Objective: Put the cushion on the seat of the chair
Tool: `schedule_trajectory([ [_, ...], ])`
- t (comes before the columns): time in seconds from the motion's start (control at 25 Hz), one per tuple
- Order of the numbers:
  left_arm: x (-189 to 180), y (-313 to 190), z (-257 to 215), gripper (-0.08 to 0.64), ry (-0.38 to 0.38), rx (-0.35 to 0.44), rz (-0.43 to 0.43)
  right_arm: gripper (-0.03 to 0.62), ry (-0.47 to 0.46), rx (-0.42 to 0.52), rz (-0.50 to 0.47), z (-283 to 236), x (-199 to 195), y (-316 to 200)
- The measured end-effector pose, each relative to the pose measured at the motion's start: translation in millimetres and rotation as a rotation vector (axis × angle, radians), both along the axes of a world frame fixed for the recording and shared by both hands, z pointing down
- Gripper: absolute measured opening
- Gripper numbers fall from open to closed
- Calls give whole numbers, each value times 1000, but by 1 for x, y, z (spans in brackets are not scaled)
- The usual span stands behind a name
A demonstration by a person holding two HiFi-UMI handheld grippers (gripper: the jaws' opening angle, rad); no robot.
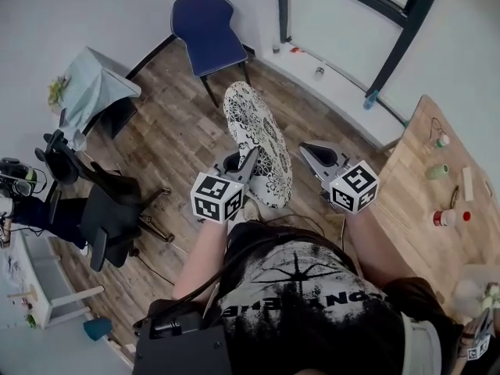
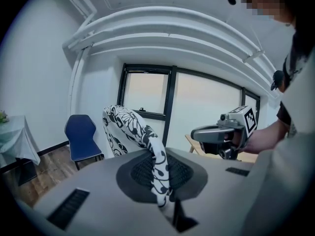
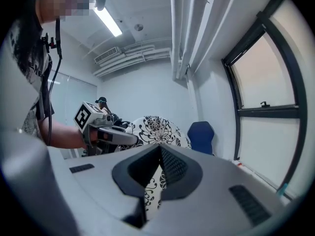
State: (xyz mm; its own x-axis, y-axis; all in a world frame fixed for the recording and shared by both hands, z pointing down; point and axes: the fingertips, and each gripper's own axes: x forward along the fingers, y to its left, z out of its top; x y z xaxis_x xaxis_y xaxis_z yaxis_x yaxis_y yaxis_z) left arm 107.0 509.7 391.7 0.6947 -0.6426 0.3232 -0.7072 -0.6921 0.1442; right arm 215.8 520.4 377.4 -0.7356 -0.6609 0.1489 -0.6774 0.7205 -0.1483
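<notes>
The cushion (image 1: 258, 139), white with a black flower print, hangs in the air well short of the blue chair (image 1: 207, 26), on the person's side of it, with bare wood floor (image 1: 180, 131) between the two. It stands on edge, its long side running toward the chair. The chair's seat carries nothing.

The left hand-held gripper (image 1: 248, 161) is at the end of the cushion farthest from the chair, and its jaws are pressed together on the cushion's lower edge. In the left gripper view, the printed fabric (image 2: 125, 127) is pinched between the jaws of the left hand-held gripper (image 2: 158, 163) and rises from them toward the chair (image 2: 81, 134).

The right hand-held gripper (image 1: 308, 151) sits just beside the cushion, as far from the chair as the left one, and does not touch the fabric. In its own view the right hand-held gripper (image 3: 158, 149) has its jaws drawn narrow, tips meeting, with nothing held. The cushion (image 3: 157, 129) shows beyond them, with the chair (image 3: 202, 134) behind it.

A black office chair (image 1: 109, 209) stands well apart from the blue chair, to the person's left, and a wooden surface (image 1: 422, 178) lies equally far from it on the person's right
</notes>
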Motion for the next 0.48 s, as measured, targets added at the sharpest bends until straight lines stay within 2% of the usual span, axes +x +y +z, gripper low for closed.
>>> schedule_trajectory([
  [0.24,-2,-6,3,24,-2,-1,-11,17,0,-1,-7,4,-2,-7],
  [0.48,-15,-25,6,23,5,-11,-3,18,8,-5,-11,6,-20,-24],
])
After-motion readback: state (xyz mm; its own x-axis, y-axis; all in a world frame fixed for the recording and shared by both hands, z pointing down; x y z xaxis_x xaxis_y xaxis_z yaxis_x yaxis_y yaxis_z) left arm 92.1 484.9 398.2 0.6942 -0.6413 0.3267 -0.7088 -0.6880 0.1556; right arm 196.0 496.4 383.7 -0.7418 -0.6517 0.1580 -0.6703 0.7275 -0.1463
